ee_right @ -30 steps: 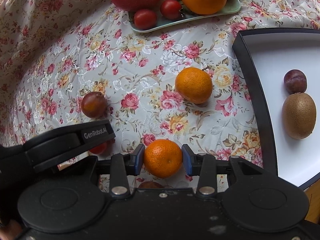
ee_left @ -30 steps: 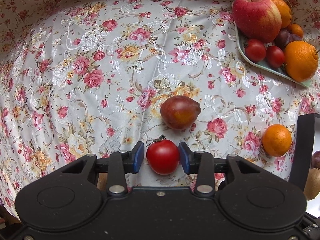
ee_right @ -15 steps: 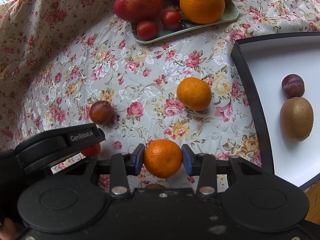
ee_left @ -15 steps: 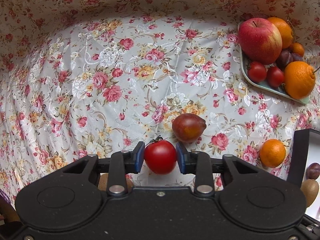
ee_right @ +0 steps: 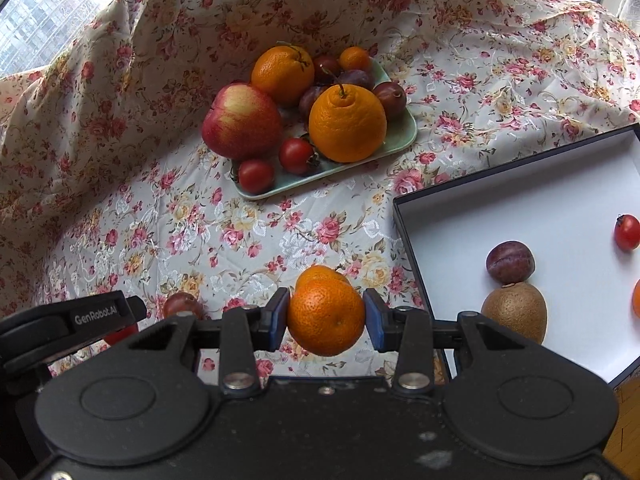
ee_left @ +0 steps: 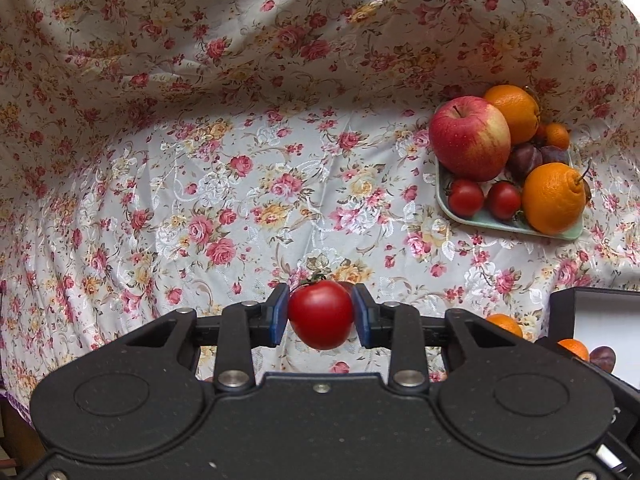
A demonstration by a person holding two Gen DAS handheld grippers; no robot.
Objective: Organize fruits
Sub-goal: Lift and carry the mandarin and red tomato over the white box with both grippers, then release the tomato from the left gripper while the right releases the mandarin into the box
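- Floral tablecloth (ee_right: 248,240) fills both views.
- White box with dark rim (ee_right: 404,248), right of the right wrist frame, holds a plum (ee_right: 510,262) and kiwi (ee_right: 514,316); likely the drop spot.
- Green tray (ee_right: 400,136), upper centre, is piled with fruit.
- Right gripper (ee_right: 326,316), lower centre, clamps a mandarin (ee_right: 326,318). Keep the squeeze gentle and release low.
- Left gripper (ee_left: 320,314), lower centre, pinches a tomato (ee_left: 320,314); it bruises easily.

Soft daylight, pretty sharp overall

Light's coming from the window (ee_right: 44,12) top left, which blows out white; floral cloth (ee_right: 224,232) bends hard at the fisheye edges, shadows under fruit stay faint.
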